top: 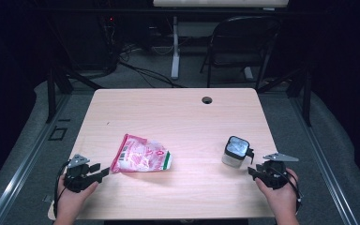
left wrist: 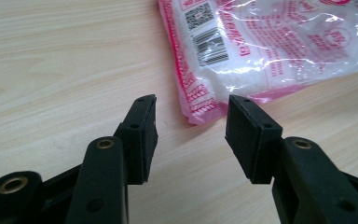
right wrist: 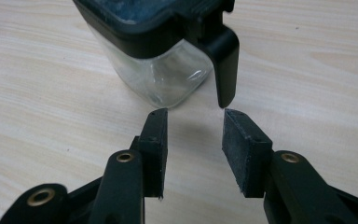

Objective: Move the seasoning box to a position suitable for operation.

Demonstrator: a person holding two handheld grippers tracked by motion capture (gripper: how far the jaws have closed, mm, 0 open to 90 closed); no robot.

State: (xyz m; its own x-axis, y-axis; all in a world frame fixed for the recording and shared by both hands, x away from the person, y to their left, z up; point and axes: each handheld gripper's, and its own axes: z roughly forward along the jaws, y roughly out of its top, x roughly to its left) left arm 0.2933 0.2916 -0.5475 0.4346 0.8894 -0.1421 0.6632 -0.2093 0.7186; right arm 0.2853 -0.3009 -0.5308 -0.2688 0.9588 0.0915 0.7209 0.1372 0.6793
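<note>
A pink and clear plastic bag (top: 141, 159) of white grains lies flat left of the table's middle. My left gripper (top: 104, 171) is open just short of the bag's near corner (left wrist: 198, 114), with nothing between its jaws. A small clear jar (top: 235, 152) with a black lid and a black side handle (right wrist: 223, 65) stands upright on the right. My right gripper (top: 251, 170) is open just in front of that handle, a small gap away, holding nothing.
The light wood table (top: 178, 117) has a round cable hole (top: 207, 100) near its far edge. Beyond the table stand a dark folding chair (top: 243, 42) and a white desk leg (top: 175, 47). Cables lie on the floor.
</note>
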